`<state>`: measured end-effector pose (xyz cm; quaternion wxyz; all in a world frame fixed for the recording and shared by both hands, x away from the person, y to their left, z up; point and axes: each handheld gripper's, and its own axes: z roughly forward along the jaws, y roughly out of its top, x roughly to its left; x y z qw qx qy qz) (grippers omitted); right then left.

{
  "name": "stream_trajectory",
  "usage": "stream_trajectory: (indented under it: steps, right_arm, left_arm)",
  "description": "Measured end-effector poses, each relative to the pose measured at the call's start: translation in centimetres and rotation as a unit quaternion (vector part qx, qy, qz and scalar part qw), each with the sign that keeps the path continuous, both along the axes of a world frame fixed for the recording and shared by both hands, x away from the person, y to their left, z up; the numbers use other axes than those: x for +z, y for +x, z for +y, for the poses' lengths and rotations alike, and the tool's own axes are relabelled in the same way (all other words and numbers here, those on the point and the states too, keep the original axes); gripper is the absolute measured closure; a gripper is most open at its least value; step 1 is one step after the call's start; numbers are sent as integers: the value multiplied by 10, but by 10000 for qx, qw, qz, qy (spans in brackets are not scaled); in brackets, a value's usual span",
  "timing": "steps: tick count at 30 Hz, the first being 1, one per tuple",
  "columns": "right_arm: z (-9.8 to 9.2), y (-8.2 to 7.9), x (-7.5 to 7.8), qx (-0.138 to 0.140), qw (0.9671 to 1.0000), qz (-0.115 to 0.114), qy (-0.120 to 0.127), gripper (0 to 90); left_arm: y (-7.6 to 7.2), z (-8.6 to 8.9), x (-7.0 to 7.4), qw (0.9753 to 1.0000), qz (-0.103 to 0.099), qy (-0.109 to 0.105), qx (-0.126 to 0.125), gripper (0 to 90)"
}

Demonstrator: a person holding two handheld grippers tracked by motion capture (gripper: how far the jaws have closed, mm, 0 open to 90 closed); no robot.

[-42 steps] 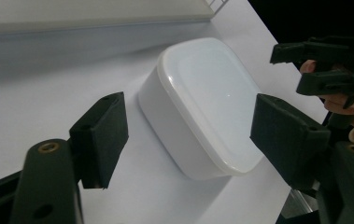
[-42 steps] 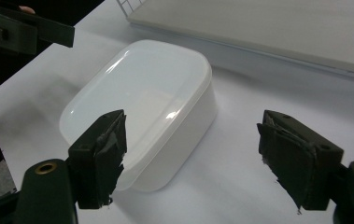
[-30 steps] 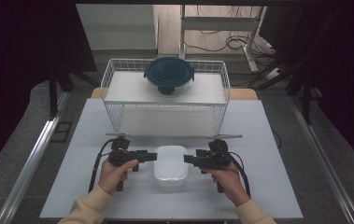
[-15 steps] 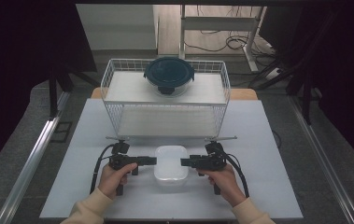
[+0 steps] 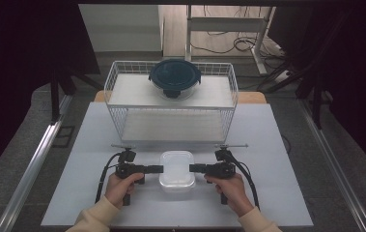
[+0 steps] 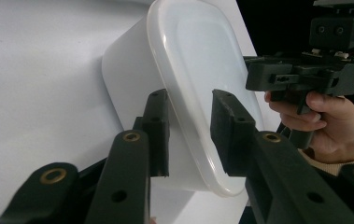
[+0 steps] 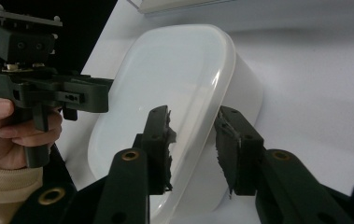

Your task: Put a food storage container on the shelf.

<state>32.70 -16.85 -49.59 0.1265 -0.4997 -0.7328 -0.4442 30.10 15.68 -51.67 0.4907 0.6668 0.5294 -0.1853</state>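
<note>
A white lidded plastic container (image 5: 176, 169) sits on the table between both grippers. My left gripper (image 5: 160, 169) points at its left side and my right gripper (image 5: 191, 167) at its right side, each held in a hand. In the left gripper view the jaws (image 6: 189, 135) stand open astride the container's (image 6: 198, 60) lid rim, and the right gripper (image 6: 300, 77) shows beyond. The right gripper view has its jaws (image 7: 193, 144) open astride the opposite rim of the container (image 7: 165, 70), with the left gripper (image 7: 48, 93) facing.
A white wire two-level rack (image 5: 110, 92) stands at the back of the white table (image 5: 267, 145). A glass bowl with a dark blue lid (image 5: 175, 77) rests on its top shelf. Bare table lies left and right of the hands.
Both grippers have dropped slightly toward the person and levelled out, their tips closing in on the container's two sides. The container has barely moved.
</note>
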Motion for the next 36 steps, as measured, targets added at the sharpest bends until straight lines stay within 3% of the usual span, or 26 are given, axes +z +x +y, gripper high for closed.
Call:
stream_trajectory:
  steps: [6, 9, 16, 21, 29, 36]
  right_arm:
    - [-2, -12, 7, -94, 9999, -141, -1, 715]
    - [-3, -15, 10, -130, 9995, -275, -21, 742]
    - [-3, -19, 16, -121, 9986, -512, -86, 778]
    - [-3, -20, 19, -62, 9980, -628, -65, 779]
    - [-3, -28, 39, 29, 9939, -1104, -1, 780]
    - [-4, -33, 50, 69, 9911, -1328, 87, 781]
  left_arm:
    - [-9, -1, 9, 9998, -186, 66, 43, 739]
    - [-12, 1, 14, 9997, -261, -26, 8, 780]
    - [-17, -1, 21, 9982, -543, 241, 45, 803]
    - [-19, -2, 26, 9974, -673, 251, 49, 803]
    - [-30, -1, 49, 9929, -1145, 308, 57, 803]
    - [-35, 0, 61, 9904, -1347, 322, 38, 803]
